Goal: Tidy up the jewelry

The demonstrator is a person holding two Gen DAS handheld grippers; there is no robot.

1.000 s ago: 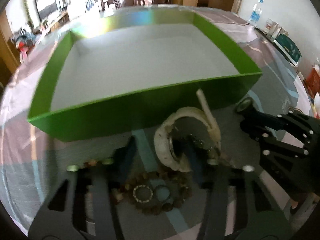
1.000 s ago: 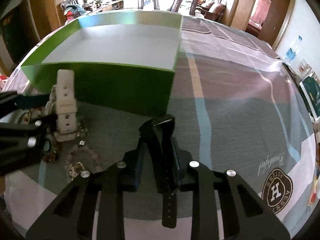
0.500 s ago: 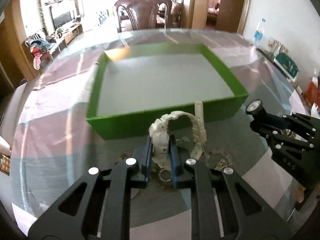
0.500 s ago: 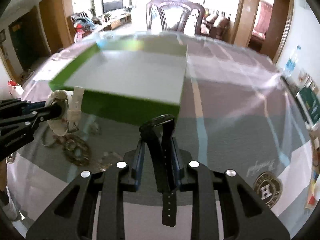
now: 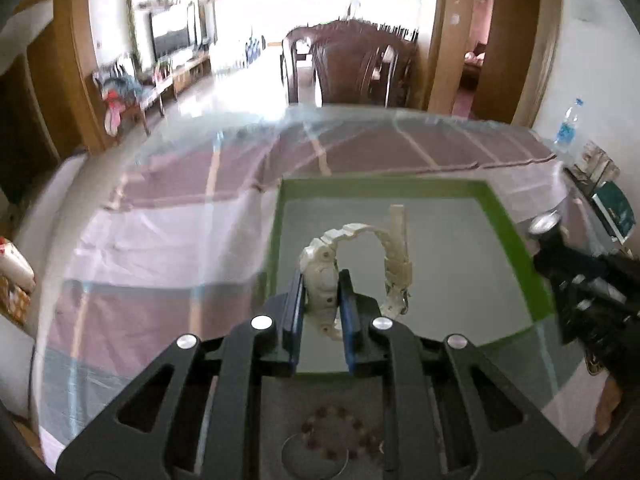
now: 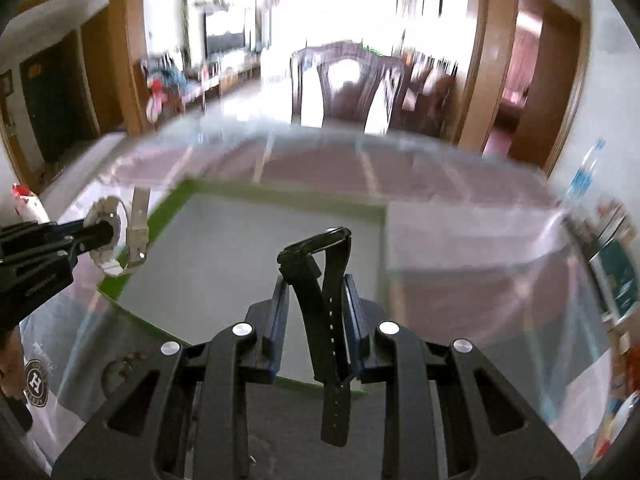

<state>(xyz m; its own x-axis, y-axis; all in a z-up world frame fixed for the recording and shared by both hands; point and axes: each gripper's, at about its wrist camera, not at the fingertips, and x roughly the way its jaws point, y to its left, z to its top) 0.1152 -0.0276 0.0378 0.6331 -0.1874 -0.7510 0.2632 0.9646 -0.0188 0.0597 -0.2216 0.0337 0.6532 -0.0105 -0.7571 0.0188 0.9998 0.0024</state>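
Observation:
My left gripper (image 5: pixel 319 286) is shut on a white watch (image 5: pixel 356 268) and holds it in the air over the green box (image 5: pixel 524 264). My right gripper (image 6: pixel 315 290) is shut on a black watch (image 6: pixel 320 276), also held over the green box (image 6: pixel 276 196). The left gripper with the white watch (image 6: pixel 116 236) shows at the left of the right wrist view. The right gripper with the black watch's face (image 5: pixel 544 224) shows at the right of the left wrist view. A brown bead bracelet (image 5: pixel 340 436) lies on the table below the left gripper.
The table wears a plastic-covered striped cloth (image 5: pixel 168 248). A dark wooden chair (image 5: pixel 344 68) stands at the far side. A water bottle (image 5: pixel 566 128) and a teal box (image 5: pixel 614 208) sit at the table's right edge.
Both grippers rose from the table in front of the box and moved forward over it, each carrying its watch. The left gripper closed on the white watch early in this span.

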